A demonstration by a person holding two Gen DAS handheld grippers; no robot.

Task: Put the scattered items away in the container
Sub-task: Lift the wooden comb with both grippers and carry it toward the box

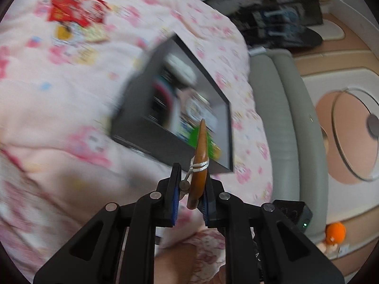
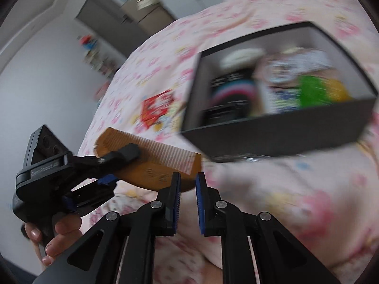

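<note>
Comb (image 1: 200, 163), stiff, light and thin, is clamped flat-sided by the left hand-held gripper (image 1: 193, 190); the right hand-held gripper (image 2: 187, 198) is narrowly parted, empty.

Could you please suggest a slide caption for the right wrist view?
Left gripper carries a wooden comb toward the black box on the pink quilt.

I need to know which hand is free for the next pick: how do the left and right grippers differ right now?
The left gripper is clamped on the wooden comb; the right gripper has nothing between its fingers. The left gripper's pads press the comb, while the right gripper's jaws stand slightly apart with a bare gap. Both are black with blue pads and point toward the dark box on the pink quilt.
</note>
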